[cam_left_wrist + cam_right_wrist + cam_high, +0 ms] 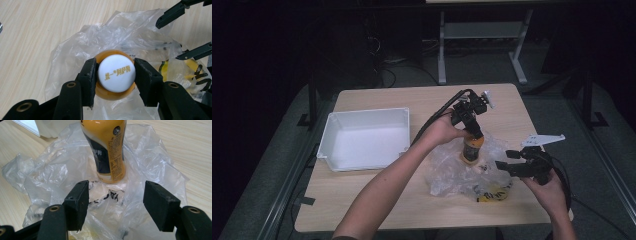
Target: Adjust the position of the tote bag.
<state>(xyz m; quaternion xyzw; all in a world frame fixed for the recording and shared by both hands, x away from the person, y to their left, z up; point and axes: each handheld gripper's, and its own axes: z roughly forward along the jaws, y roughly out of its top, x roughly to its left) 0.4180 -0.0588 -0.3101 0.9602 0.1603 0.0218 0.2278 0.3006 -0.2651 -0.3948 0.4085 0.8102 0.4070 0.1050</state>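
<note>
Grippers at work over a wooden table (377, 200): left gripper (473, 129) points straight down from above, forearm reaching in diagonally from bottom, jaws clamped on the white cap (116, 72) of an orange bottle (472, 148). Right gripper (504, 166) sits low and roughly level, aimed left toward the bottle's base, jaws wide apart w/ nothing between them but crumpled plastic bag (452, 175) beneath. Bottle stands upright on the bag near table centre, long axis vertical, cap up. Bag bunches around the bottle's foot and lies between it and the right jaws; a yellow-and-black item (494, 193) shows through the plastic nearer the person. White tray (362, 116) sits well apart at left.
</note>
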